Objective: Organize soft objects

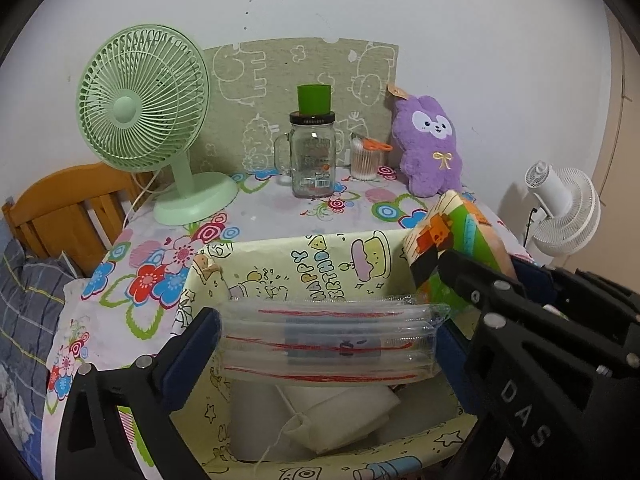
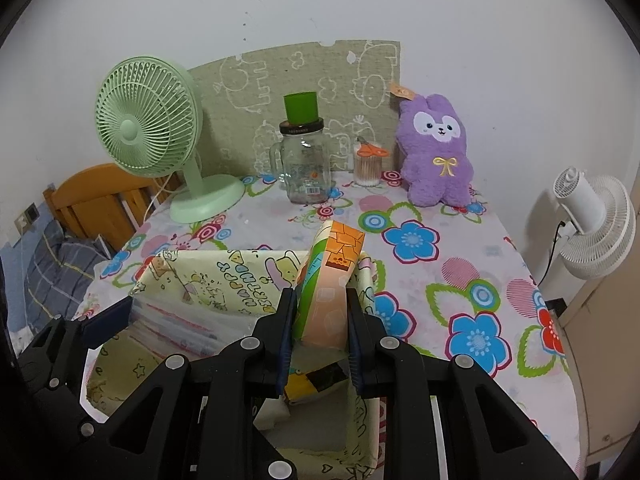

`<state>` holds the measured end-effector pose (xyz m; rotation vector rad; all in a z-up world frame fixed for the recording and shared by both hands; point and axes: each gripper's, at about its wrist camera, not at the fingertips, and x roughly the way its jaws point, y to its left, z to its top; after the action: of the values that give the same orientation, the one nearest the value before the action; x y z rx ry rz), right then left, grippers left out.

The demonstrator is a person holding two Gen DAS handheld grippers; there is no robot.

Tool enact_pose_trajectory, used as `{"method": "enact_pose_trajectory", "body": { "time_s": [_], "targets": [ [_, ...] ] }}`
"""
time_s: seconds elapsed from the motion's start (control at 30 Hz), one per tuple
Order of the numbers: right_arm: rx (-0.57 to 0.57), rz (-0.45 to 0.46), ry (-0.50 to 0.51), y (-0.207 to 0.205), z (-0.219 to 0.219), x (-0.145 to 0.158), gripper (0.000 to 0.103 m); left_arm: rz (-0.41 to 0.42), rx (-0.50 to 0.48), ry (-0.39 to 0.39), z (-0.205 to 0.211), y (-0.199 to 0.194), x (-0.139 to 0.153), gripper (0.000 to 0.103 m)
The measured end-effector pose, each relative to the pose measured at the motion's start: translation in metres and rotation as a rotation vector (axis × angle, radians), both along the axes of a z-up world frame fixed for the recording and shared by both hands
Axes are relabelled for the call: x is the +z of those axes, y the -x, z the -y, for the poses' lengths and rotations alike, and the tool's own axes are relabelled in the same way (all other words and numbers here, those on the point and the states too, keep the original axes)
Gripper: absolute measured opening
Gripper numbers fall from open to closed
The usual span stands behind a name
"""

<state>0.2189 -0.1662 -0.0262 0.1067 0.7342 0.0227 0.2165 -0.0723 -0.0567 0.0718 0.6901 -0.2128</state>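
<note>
The left gripper (image 1: 328, 344) has its fingers (image 1: 192, 344) spread wide apart over the yellow cloth box (image 1: 304, 256). A clear puffy air pack (image 1: 328, 340) with red lines lies between those fingers, but whether they touch it cannot be told. Under it in the box sits a white soft pack (image 1: 340, 412). The right gripper (image 2: 320, 320) has its fingers (image 2: 286, 332) squeezed tight on a bright orange and green soft pack (image 2: 328, 284), which stands up between them at the right end of the box. The box sits on the flowery desk (image 2: 440, 264). Past the fingertips, at the back of the desk, a purple plush bunny (image 2: 436, 156) leans on the wall, well apart from the box. The step in hand looks like dropping both packs into the box. To do it well, the left gripper should pull back gently so the air pack stays flat on the pile. The right gripper should lower its pack inside the box wall before letting go, so it does not tip over the rim. The bunny is probably next.
</note>
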Motion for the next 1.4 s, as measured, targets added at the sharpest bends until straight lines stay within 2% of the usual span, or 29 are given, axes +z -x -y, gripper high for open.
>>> {"method": "enact_pose_trajectory", "body": {
  "time_s": [0.37, 0.6, 0.63, 0.7, 0.77, 0.83, 1.2, 1.4],
  "targets": [
    [0.017, 0.057, -0.013, 0.009, -0.001, 0.012, 0.026, -0.011, 0.006, -0.002, 0.000, 0.000, -0.005, 0.103],
    [0.051, 0.054, -0.018, 0.007, -0.004, 0.013, 0.028, -0.031, 0.003, 0.015, -0.002, -0.004, -0.007, 0.103],
    [0.063, 0.048, -0.020, 0.007, -0.005, 0.012, 0.032, -0.035, 0.001, 0.028, -0.003, -0.004, -0.007, 0.103],
    [0.085, 0.031, -0.026, 0.004, -0.005, 0.010, 0.046, -0.033, 0.002, 0.045, -0.007, -0.004, -0.005, 0.103],
    [0.094, 0.026, -0.018, 0.003, -0.005, 0.008, 0.075, -0.032, -0.004, 0.051, -0.008, -0.004, -0.004, 0.103],
    [0.105, 0.034, -0.012, 0.004, -0.005, 0.009, 0.079, -0.030, -0.019, 0.040, -0.009, -0.003, -0.004, 0.103],
    [0.220, -0.020, 0.026, 0.002, -0.017, 0.000, 0.080, -0.023, -0.074, -0.025, -0.009, 0.001, -0.005, 0.103],
    [0.273, -0.053, 0.040, -0.004, -0.020, -0.004, 0.080, 0.005, -0.125, -0.090, -0.004, 0.006, -0.007, 0.103]
  ]
}}
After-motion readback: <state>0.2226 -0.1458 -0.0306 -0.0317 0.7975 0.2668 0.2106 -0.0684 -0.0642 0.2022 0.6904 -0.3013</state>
